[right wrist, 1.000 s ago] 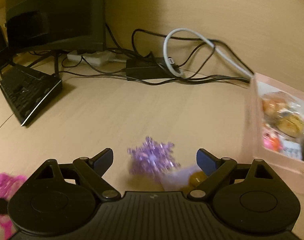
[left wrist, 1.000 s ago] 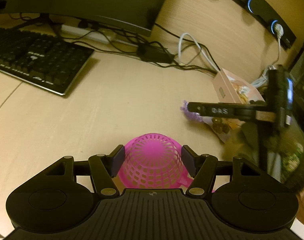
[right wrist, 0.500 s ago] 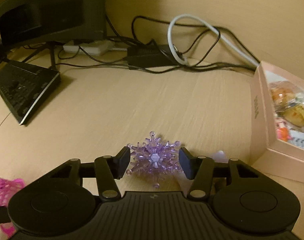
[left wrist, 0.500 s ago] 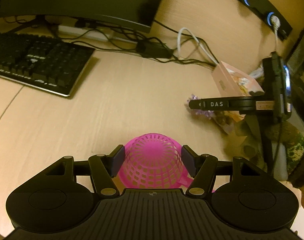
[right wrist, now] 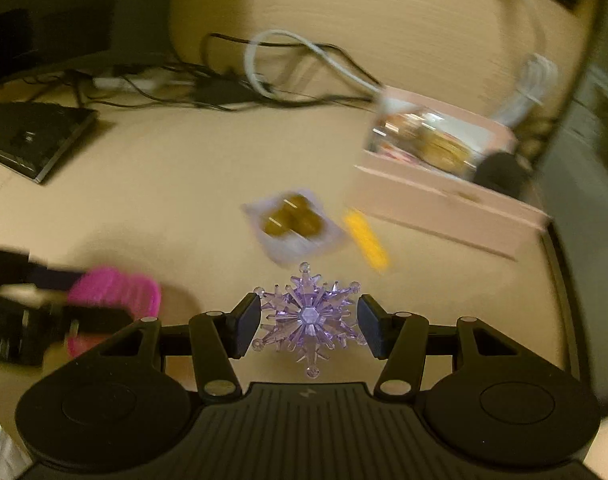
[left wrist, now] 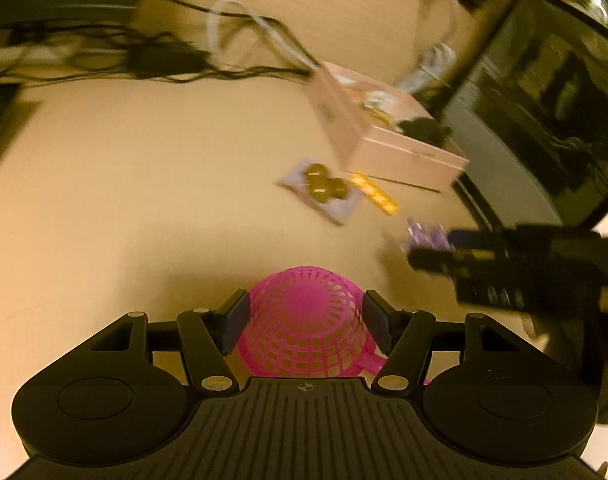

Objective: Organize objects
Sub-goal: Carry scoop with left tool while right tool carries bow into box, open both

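A pink mesh basket point(left wrist: 307, 344) sits upside down between the fingers of my left gripper point(left wrist: 305, 310), which is shut on its sides. My right gripper point(right wrist: 309, 326) is shut on a clear purple snowflake ornament point(right wrist: 308, 312), held off the desk. In the left wrist view the right gripper point(left wrist: 427, 252) comes in from the right with the snowflake point(left wrist: 423, 236) at its tips, a short way right of the basket. In the right wrist view the left gripper point(right wrist: 84, 296) and the basket point(right wrist: 116, 290) show blurred at the left.
A pink open box point(right wrist: 443, 184) of small items stands at the back right. In front of it lie a clear packet of brown balls point(right wrist: 296, 224) and a yellow strip point(right wrist: 365, 240). A keyboard point(right wrist: 36, 136) and tangled cables point(right wrist: 264, 88) lie at the back left.
My right gripper has closed on the snowflake and carried it up and back from beside the packet. Both views have swung right. The left gripper still holds the basket.
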